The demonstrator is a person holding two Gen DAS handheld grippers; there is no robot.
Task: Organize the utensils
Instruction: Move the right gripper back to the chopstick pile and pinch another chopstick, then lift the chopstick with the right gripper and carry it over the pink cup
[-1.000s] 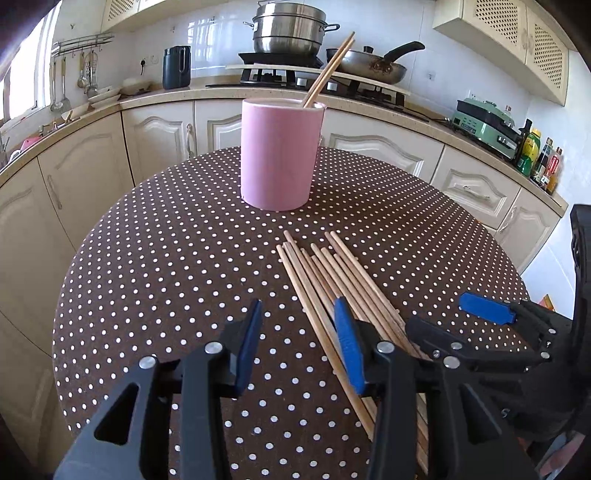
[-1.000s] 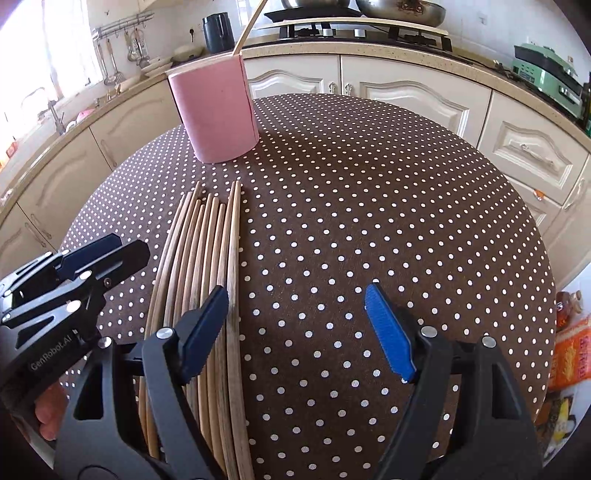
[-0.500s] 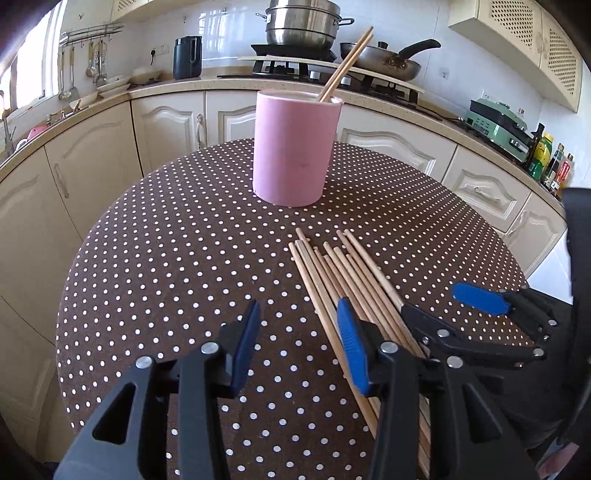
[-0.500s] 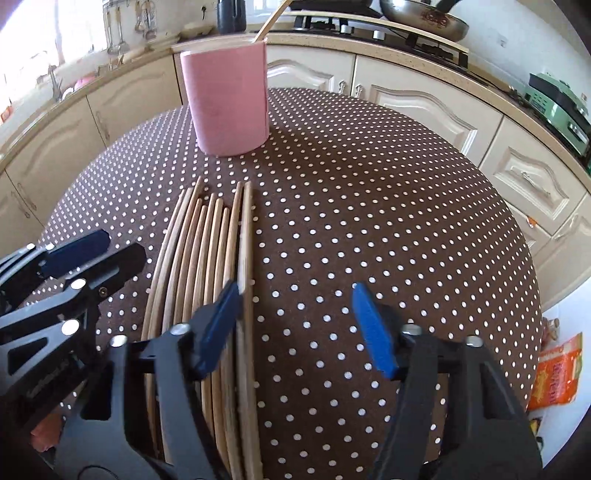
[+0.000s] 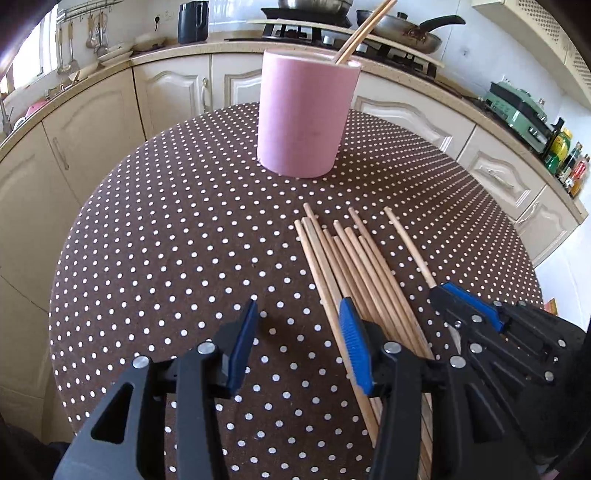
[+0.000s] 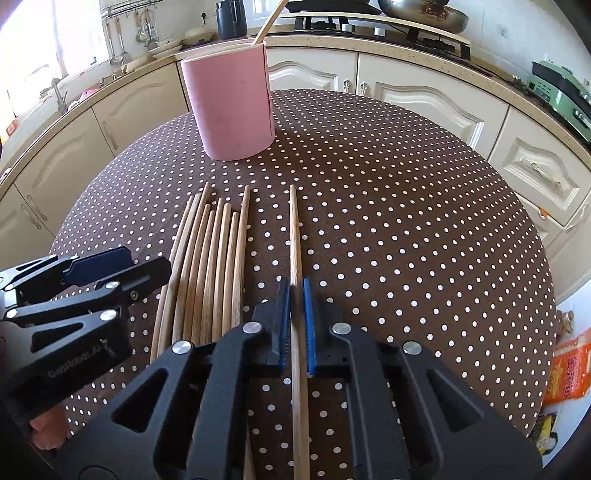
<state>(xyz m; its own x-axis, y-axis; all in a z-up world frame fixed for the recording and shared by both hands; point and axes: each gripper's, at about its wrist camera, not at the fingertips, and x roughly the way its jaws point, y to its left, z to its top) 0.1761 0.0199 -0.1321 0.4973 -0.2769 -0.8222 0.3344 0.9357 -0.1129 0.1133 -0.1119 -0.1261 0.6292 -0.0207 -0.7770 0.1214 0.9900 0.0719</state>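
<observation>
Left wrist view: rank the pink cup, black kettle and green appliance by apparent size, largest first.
1. pink cup, nearest the camera, so its lead is partly nearness.
2. green appliance on the counter.
3. black kettle, close to the appliance in apparent size; unsure.

right gripper (image 6: 294,295): angled steeply downward, blue pads pressed together on a single chopstick (image 6: 295,236), black fingers converging at the tips. left gripper (image 5: 297,345): angled steeply downward, jaws partly apart with nothing between them, blue pads facing each other. a bit of a hand (image 6: 46,428) shows behind the left gripper's body.
</observation>
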